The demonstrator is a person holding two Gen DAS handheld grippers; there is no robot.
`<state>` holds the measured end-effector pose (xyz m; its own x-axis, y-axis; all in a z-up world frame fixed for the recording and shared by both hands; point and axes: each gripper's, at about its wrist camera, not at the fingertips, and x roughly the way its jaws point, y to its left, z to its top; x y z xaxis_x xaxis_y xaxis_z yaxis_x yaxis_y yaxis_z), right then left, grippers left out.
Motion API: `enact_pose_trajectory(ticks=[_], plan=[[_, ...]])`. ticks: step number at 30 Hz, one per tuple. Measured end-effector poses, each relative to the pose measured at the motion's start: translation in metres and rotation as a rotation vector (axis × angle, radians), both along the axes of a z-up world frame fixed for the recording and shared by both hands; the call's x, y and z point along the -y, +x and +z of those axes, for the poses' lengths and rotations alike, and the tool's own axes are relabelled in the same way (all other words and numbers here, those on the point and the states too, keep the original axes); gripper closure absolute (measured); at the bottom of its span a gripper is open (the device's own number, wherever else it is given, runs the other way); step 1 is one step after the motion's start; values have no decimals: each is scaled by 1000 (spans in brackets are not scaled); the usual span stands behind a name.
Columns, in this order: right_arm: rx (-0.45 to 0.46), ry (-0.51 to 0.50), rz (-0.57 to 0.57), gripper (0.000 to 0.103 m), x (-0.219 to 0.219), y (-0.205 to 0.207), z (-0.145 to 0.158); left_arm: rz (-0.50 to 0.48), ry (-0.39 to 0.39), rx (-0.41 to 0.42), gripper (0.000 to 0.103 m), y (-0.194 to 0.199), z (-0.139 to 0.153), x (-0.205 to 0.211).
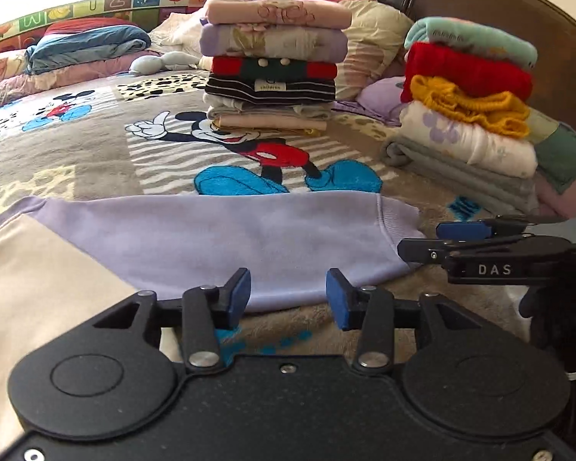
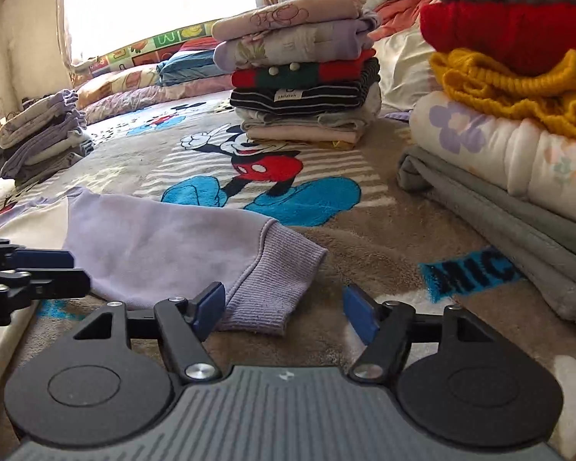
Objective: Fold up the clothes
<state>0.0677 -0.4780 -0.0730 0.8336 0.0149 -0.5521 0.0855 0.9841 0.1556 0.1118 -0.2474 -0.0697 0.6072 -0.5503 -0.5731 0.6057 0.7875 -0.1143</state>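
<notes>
A cream sweatshirt with lilac sleeves (image 1: 196, 242) lies spread on the cartoon-mouse blanket (image 1: 96, 146). One lilac sleeve (image 2: 165, 253) stretches to the right and ends in a ribbed cuff (image 2: 272, 288). My left gripper (image 1: 287, 297) hovers open at the sleeve's near edge, with nothing between its blue pads. My right gripper (image 2: 284, 313) is open too, its left pad (image 2: 209, 309) just beside the cuff's end. Each gripper shows from the side in the other's view: the right gripper (image 1: 453, 240) and the left gripper (image 2: 53, 272).
A tall stack of folded clothes (image 1: 272, 65) stands mid-bed. A second stack (image 2: 518, 88) with red and yellow knits rises close on the right. A smaller pile of grey and lilac items (image 2: 42, 138) lies at the left. Pillows and bedding (image 1: 84, 50) line the far side.
</notes>
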Motion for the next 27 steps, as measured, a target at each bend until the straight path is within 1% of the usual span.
enact_pose_trajectory(ticks=[3,5,6,8,9,10,11,12,14,15,18,19,20,21,22,23,24,25,26,27], plan=[[72,-10,8,35,-11,-10,11,22,-49,-5,60,-17,12,-45],[118,-21,18,35,-20,-14,18,62,-74,-5,56,-26,16,-83],[133,-23,31,35,-26,-15,20,84,-86,-6,56,-31,19,-103],[163,-37,84,35,-47,-15,27,155,-99,-11,56,-38,17,-143],[177,-47,113,35,-58,-16,30,207,-96,-16,56,-39,14,-164],[193,-59,158,36,-72,-17,32,258,-94,-22,56,-40,11,-184],[198,-78,211,40,-89,-19,35,311,-92,-30,56,-41,8,-205],[201,-98,264,48,-107,-20,38,375,-89,-46,56,-42,5,-227],[192,-138,380,58,-143,-23,38,461,-103,-52,56,-47,3,-260],[196,-146,429,60,-158,-26,40,469,-119,-47,56,-51,3,-268],[224,-206,571,61,-206,-35,42,494,-167,-31,56,-64,3,-295],[199,-218,604,61,-219,-36,38,500,-181,-26,56,-68,3,-303],[170,-229,634,61,-233,-36,34,480,-172,-13,56,-72,0,-304],[82,-228,665,58,-243,-32,24,459,-152,-13,56,-71,-5,-308],[-15,-225,695,55,-253,-27,13,427,-82,-35,56,-70,-13,-304],[-84,-246,701,55,-260,-25,0,408,47,-79,54,-65,-26,-297],[-85,-259,696,55,-264,-28,2,400,140,-31,54,-68,-32,-291],[-76,-270,691,55,-267,-31,7,385,140,-9,55,-75,-28,-294],[-74,-273,673,55,-265,-35,8,381,124,-5,56,-78,-24,-297],[-73,-274,654,54,-263,-38,8,359,94,36,56,-83,-16,-298]])
